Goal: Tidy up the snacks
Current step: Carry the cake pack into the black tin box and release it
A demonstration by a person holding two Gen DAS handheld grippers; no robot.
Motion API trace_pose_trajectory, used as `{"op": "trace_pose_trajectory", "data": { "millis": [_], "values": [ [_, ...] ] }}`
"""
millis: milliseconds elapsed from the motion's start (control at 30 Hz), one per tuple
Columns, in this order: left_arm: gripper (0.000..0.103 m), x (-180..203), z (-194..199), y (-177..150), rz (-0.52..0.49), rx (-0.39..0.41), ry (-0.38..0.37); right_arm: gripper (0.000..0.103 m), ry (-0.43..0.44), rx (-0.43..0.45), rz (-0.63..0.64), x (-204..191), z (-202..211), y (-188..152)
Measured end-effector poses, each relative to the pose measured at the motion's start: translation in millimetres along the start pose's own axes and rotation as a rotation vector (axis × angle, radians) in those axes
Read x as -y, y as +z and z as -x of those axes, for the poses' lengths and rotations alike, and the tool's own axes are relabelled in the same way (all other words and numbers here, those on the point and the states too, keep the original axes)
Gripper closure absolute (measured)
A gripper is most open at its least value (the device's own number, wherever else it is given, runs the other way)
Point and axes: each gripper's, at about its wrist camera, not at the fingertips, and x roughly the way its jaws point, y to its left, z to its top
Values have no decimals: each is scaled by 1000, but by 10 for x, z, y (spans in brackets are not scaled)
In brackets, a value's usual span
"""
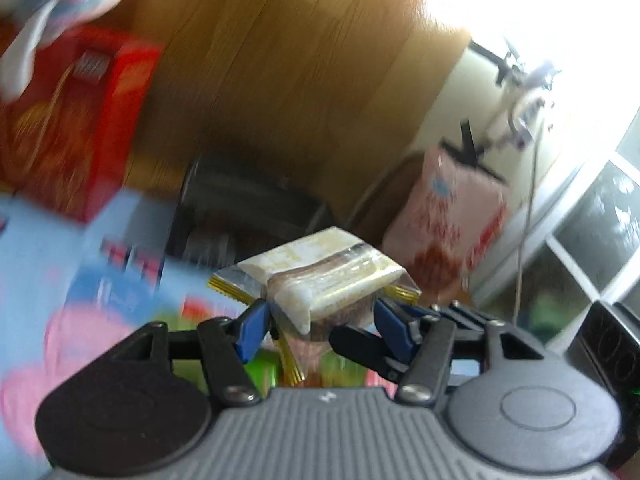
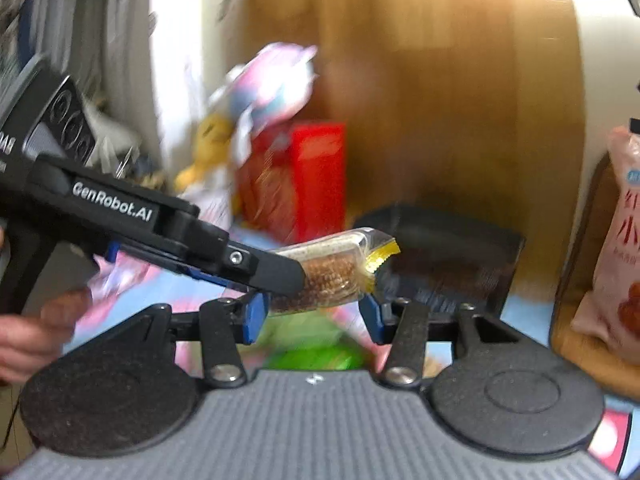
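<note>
Gripping one wrapped snack bar [image 1: 320,276] at centre frame, left gripper [image 1: 320,320] and right gripper [image 2: 310,312] both clamped on it.

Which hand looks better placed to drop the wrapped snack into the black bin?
Left, probably: the left claw clamps the snack squarely, with the bin just beyond. The right claw only flanks its lower edge; grip unclear.

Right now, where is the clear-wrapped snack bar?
The snack bar is mid-frame in both wrist views, held above the table between the left tool and right tool, before the black bin.
</note>
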Motion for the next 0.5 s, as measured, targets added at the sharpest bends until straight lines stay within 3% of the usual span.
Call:
{"op": "trace_pose_trajectory", "data": {
  "millis": [133, 233, 400, 500],
  "values": [
    [44, 26, -478, 548, -7, -24, 16, 51, -48, 15, -90, 386, -340, 340],
    [44, -40, -883, 777, 15, -70, 43, 51, -70, -22, -172, 668, -614, 414],
    [44, -154, -1479, 815, 7, -145, 110, 50, -111, -110, -215, 901, -966, 296],
    [43, -259, -1645, 753, 14, -178, 106, 42, -141, -151, -198, 954, -1123, 247]
  ]
}}
